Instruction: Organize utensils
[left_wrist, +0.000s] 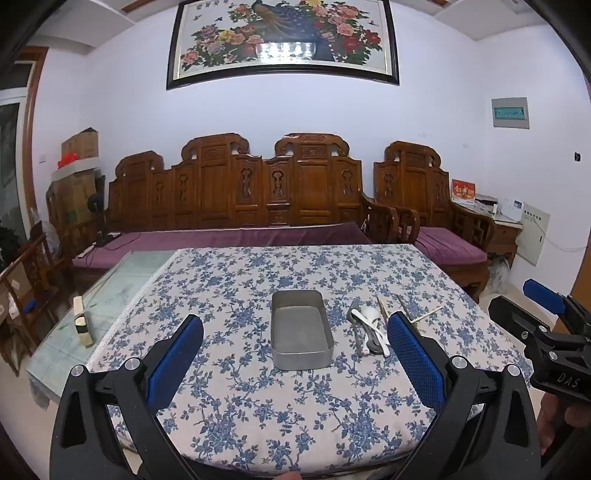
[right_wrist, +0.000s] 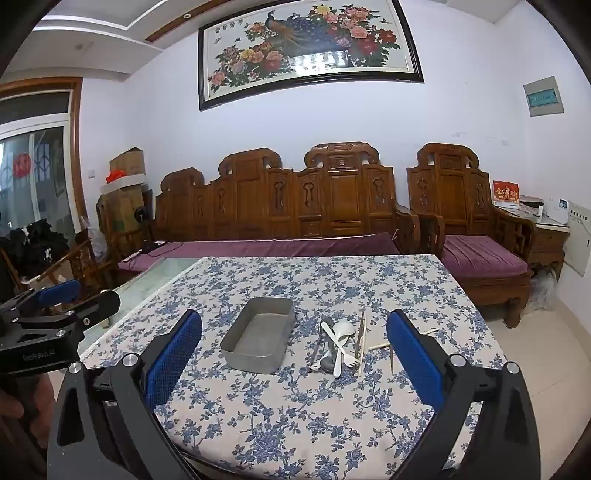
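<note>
The left gripper (left_wrist: 295, 354) is spread wide and holds nothing, hanging above the near part of the table (left_wrist: 258, 417) and tipped slightly down. The right gripper (right_wrist: 293, 350) is spread just as wide, also empty, alongside it.

Ahead of both sits the tin (left_wrist: 301, 334), empty, its long axis running away from the grippers. Just to its right lies the utensil pile (right_wrist: 338, 347): a white spoon (right_wrist: 341, 330), a white fork (right_wrist: 341, 350), grey pieces beneath, and chopsticks (right_wrist: 360, 338), most lying roughly parallel to the tin. A few loose sticks (right_wrist: 391, 345) lie further right.

The pile sits between the right gripper's fingers in its own view, while the left gripper's right finger (left_wrist: 415, 362) partly covers it, so the right hand looks better placed to pick first.
</note>
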